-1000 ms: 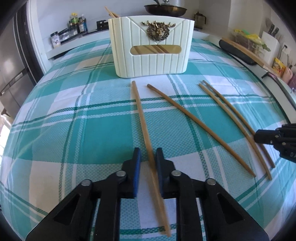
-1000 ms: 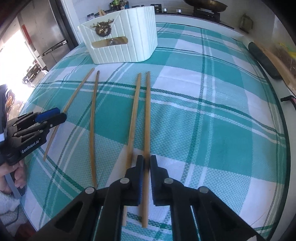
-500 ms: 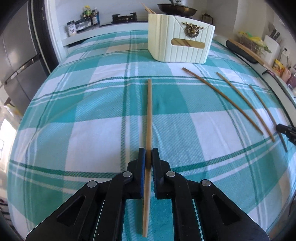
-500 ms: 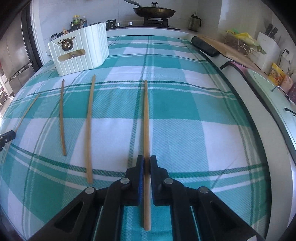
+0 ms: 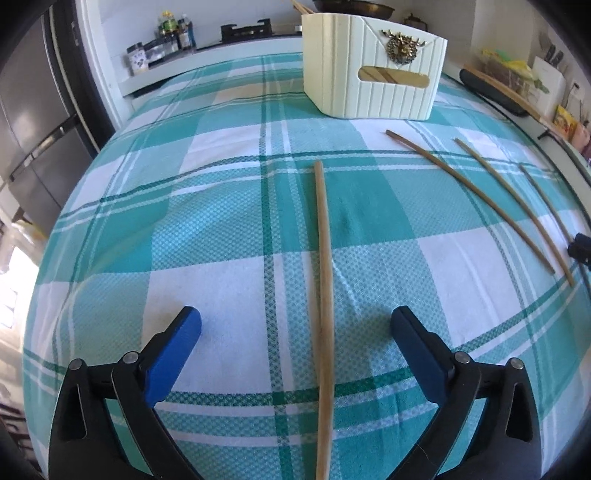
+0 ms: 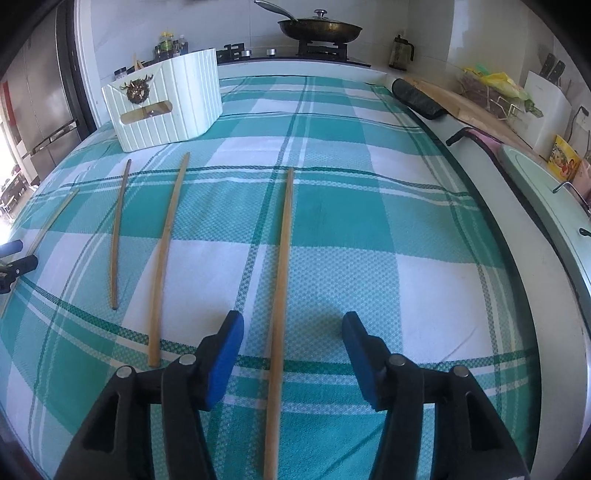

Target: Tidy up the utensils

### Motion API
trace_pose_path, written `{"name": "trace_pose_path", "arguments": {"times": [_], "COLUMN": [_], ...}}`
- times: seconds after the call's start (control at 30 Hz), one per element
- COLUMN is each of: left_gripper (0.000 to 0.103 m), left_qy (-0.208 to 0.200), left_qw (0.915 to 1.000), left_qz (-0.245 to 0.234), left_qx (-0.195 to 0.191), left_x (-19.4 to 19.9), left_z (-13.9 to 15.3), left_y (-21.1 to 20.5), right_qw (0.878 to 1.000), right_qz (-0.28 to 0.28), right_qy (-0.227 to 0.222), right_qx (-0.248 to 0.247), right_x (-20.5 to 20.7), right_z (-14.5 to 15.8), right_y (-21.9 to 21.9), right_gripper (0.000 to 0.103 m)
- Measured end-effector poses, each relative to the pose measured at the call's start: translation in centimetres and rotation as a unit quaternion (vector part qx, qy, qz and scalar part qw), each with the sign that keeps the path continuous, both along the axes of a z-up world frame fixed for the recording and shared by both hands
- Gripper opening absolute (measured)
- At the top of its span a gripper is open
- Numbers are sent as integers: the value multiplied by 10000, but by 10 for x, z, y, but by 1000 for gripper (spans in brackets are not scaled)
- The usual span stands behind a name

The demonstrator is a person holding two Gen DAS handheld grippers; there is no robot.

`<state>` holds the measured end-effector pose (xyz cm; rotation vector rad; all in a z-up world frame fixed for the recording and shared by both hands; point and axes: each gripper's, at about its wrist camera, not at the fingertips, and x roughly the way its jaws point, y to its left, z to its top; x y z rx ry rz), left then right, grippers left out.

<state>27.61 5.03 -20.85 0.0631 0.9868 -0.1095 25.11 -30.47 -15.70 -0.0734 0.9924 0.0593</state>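
Several wooden chopsticks lie on a teal plaid cloth. My left gripper (image 5: 295, 325) is open, its blue pads either side of one chopstick (image 5: 324, 295) lying on the cloth. My right gripper (image 6: 291, 328) is open around another chopstick (image 6: 282, 280). Two more chopsticks (image 6: 164, 254) (image 6: 117, 232) lie between them; they also show in the left wrist view (image 5: 469, 195). A cream ribbed holder (image 5: 373, 70) with a brass stag badge stands at the back and holds chopsticks; it also shows in the right wrist view (image 6: 166, 99).
A counter runs along the right edge with a dark mat (image 6: 417, 98), a cutting board and a knife block (image 6: 546, 107). A pan (image 6: 319, 29) sits on the stove behind. Spice jars (image 5: 162, 44) stand at the back left, a fridge (image 5: 33, 122) at the left.
Both grippers were shut on a chopstick each and have opened wide. Both chopsticks now lie loose on the cloth, further apart from the middle pair than a second ago.
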Motion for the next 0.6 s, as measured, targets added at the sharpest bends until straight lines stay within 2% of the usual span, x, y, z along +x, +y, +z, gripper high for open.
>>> {"name": "trace_pose_path", "arguments": {"times": [0.07,0.23,0.33,0.4,0.5,0.6], "left_gripper": [103,103,103,102,95,89], "left_qy": [9,-51,215,430,541,771], "left_qw": [10000,9998,9991,9980,9972,9949], "left_qz": [-71,-210,-371,-459,-509,-654], "left_qx": [3,-30,7,54,-55,-2], "left_x": [2,1,7,14,29,50], "left_z": [0,-1,1,4,10,7], "left_y": [1,1,2,5,10,3], "right_qw": [9999,9998,9998,9999,9969,9921], "right_qz": [10,0,12,147,416,708], "right_qy": [-151,-171,-153,33,671,1033], "right_qx": [24,93,88,19,3,-94], "right_x": [-1,0,0,3,15,30], "right_z": [-2,-2,-2,0,3,3], "right_y": [-2,-4,-4,-4,-4,0], "right_gripper": [62,64,65,65,65,64]}}
